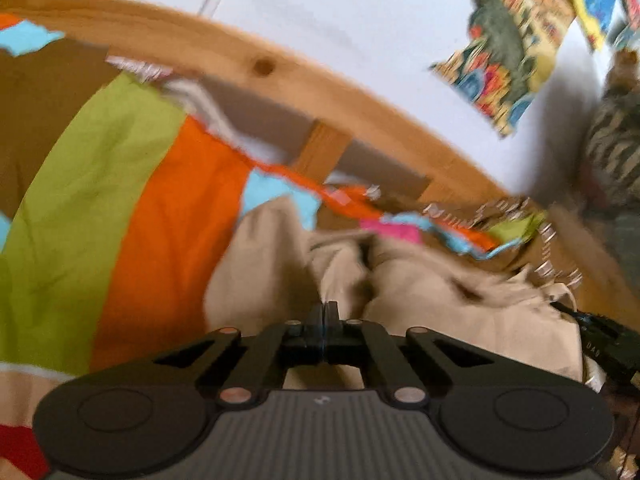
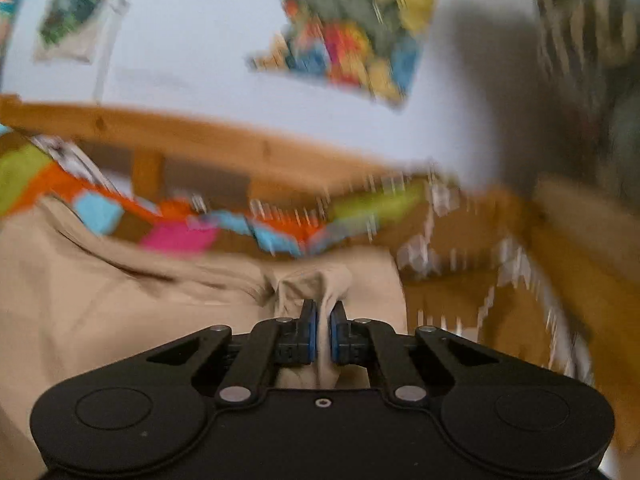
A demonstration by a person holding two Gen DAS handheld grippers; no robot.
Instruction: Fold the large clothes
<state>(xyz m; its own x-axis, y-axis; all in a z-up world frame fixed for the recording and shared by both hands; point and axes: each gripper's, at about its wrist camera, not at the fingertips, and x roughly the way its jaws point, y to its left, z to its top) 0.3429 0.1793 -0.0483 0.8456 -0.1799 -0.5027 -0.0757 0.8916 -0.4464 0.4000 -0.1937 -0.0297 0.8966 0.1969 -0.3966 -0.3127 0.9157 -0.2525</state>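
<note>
While both grippers, left (image 1: 326, 307) and right (image 2: 323, 312), pinch beige garment (image 2: 120, 300), striped bedspread (image 1: 120, 184) beneath, wooden rail (image 1: 280, 68) behind.

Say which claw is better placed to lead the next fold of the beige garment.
Right, probably. The right claw visibly pinches a fold of the beige garment between its blue pads. The left claw looks closed above the same cloth, but blur hides whether it holds any.
</note>
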